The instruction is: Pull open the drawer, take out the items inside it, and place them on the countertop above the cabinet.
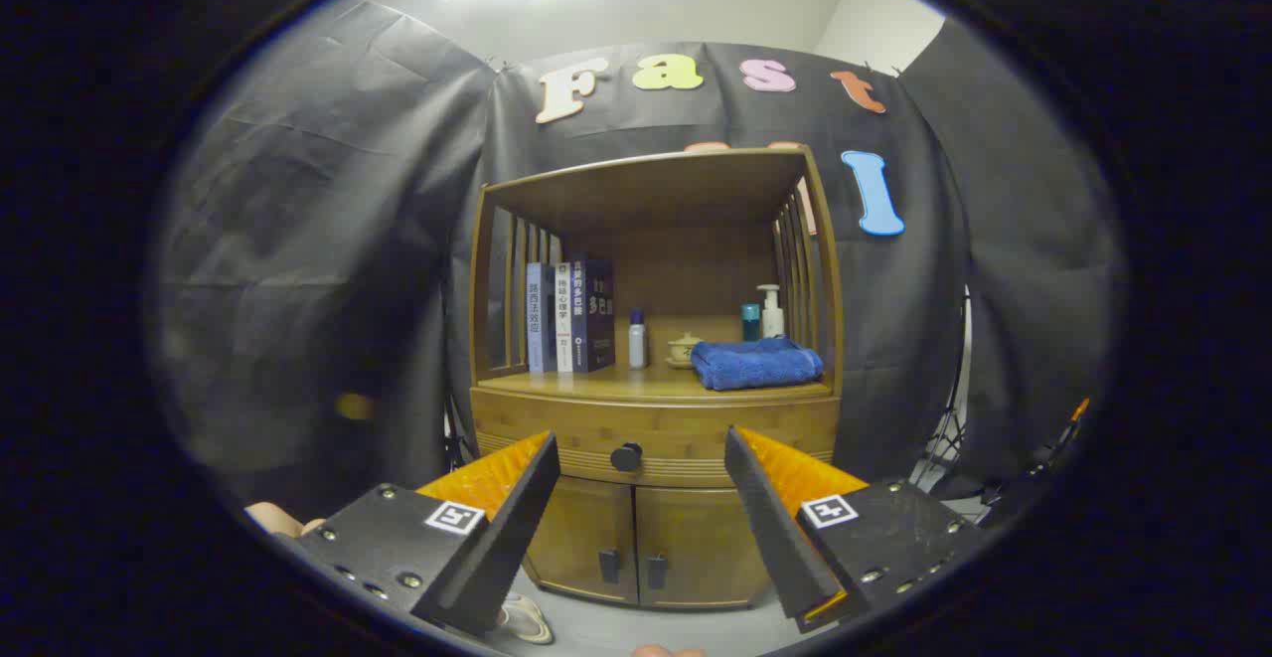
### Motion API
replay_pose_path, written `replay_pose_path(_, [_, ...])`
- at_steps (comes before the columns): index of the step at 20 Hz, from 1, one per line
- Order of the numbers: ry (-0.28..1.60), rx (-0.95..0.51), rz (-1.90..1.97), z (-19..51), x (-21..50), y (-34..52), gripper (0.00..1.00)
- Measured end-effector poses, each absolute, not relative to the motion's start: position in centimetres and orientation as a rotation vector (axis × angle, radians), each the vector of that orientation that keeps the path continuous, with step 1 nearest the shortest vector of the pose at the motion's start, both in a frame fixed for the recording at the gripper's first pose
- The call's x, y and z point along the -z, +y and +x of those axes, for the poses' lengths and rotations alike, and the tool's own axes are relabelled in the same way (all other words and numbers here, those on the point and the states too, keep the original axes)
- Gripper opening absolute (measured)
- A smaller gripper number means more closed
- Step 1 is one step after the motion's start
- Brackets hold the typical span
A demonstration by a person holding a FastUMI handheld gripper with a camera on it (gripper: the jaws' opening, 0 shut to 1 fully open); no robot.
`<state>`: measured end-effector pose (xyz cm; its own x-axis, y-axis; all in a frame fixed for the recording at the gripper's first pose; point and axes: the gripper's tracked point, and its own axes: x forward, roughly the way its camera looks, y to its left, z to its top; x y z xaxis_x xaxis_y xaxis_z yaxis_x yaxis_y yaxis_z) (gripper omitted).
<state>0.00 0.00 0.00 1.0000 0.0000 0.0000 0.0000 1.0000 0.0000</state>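
The gripper (641, 448) is held level and pointed forward, its two fingers (517, 483) spread wide apart with nothing between them. Part of a hand (273, 518) shows at the near left, beside the left finger's base.

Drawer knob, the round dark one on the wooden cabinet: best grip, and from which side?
Grip the round dark knob itself, coming straight at the closed drawer front. It juts out centred, just ahead between the open fingers, with no other handle visible.
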Motion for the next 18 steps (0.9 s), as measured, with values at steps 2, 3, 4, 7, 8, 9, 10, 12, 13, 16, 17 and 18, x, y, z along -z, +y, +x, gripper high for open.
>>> replay_pose_path(2, [0.005, 0.003, 0.004, 0.0, 0.1, -0.1, 1.00])
replay_pose_path(3, [0.011, 0.004, 0.009, 0.0, 0.4, -0.2, 1.00])
replay_pose_path(4, [0.019, 0.006, 0.020, 0.2, 0.5, -0.3, 1.00])
replay_pose_path(7, [0.037, 0.016, 0.053, 0.6, 0.9, -1.0, 1.00])
replay_pose_path(8, [0.039, 0.022, 0.059, 0.7, 0.8, -1.2, 1.00])
replay_pose_path(9, [0.041, 0.025, 0.065, 0.7, 1.0, -1.1, 1.00])
replay_pose_path(10, [0.044, 0.027, 0.069, 0.8, 1.1, -1.1, 1.00])
replay_pose_path(12, [0.050, 0.035, 0.069, 0.6, 1.2, -1.3, 1.00])
replay_pose_path(13, [0.051, 0.036, 0.067, 0.5, 1.3, -1.2, 1.00])
replay_pose_path(16, [0.053, 0.032, 0.056, 0.7, 1.3, -1.0, 1.00])
replay_pose_path(17, [0.054, 0.033, 0.051, 0.7, 1.4, -1.0, 1.00])
replay_pose_path(18, [0.055, 0.037, 0.043, 0.7, 1.4, -0.9, 1.00])
